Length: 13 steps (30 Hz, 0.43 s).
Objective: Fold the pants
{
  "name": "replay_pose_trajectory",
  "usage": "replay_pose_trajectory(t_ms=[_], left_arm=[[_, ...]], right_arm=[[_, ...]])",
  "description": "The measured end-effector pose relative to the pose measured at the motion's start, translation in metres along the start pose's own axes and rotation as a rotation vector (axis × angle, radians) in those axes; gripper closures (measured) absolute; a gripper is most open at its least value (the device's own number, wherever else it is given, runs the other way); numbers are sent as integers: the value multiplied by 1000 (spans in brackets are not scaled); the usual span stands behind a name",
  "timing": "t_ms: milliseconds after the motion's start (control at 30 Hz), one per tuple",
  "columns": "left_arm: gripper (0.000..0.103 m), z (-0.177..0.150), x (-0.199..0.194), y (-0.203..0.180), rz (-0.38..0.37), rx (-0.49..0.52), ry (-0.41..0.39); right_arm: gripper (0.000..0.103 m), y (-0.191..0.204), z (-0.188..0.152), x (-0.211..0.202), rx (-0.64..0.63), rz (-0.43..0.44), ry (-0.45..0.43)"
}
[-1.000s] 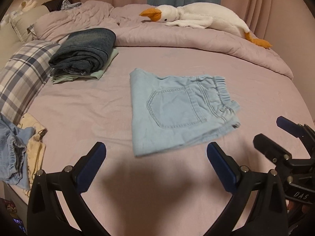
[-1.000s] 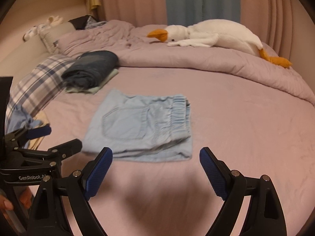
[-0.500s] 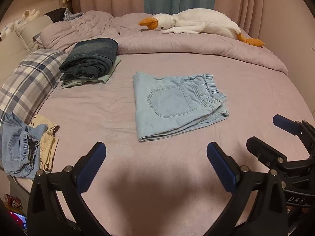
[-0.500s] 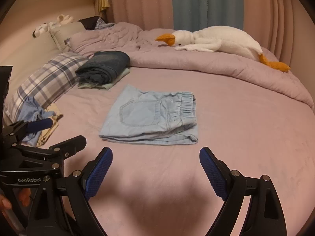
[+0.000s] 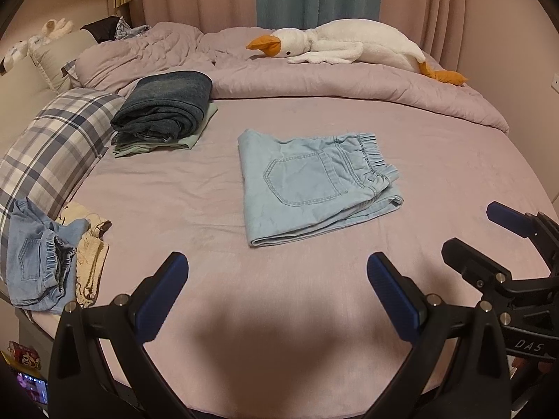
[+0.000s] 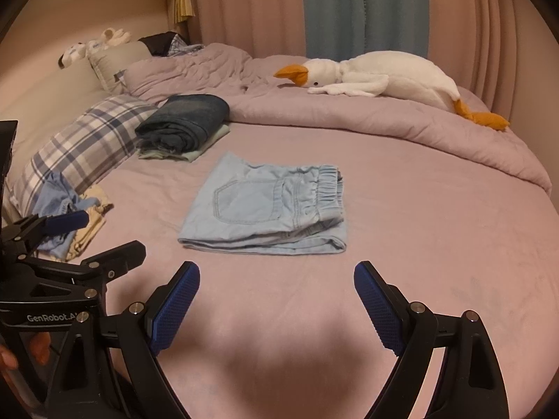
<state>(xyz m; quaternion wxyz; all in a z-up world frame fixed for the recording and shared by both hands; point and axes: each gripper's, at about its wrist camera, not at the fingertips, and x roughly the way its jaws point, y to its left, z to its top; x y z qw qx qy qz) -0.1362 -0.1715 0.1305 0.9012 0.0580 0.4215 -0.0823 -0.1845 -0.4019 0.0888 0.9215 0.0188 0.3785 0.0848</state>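
Big round bed point(image 5: 454, 160) with a mauve sheet takes up most of both views, rumpled duvet point(image 5: 349, 83) bunched along the far side with a plush goose point(image 5: 349, 45) lying on it. Plaid pillow point(image 5: 52, 146) on the left edge, and just beside it a stack of folded clothes point(image 5: 164, 115), dark jeans on top of something pale green.

The light blue denim pants point(image 5: 307, 185) sit about mid-bed, folded into a neat rectangle, back pocket up, elastic waistband toward the right. Looks to me like this pair is basically done.

Near the bed's left rim there's an unfolded heap: another pair of blue denim pants point(image 5: 38, 265) and a cream knit piece point(image 5: 91, 272) touching it.

Left gripper point(image 5: 277, 289) and right gripper point(image 6: 276, 296) both hover short of the folded pair, jaws wide apart, nothing between them.

If I had to guess, the next bit is moving the folded pair over to the stack. I'd grab both layers at the near folded edge, one gripper per corner, and lift evenly so it doesn't flop open.
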Motion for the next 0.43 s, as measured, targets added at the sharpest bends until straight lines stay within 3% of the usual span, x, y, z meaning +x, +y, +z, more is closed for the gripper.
replay_pose_trajectory(t_ms=[433], left_arm=[[1, 1, -4, 2, 0, -4, -7]], right_arm=[[13, 1, -1, -4, 3, -6, -6]])
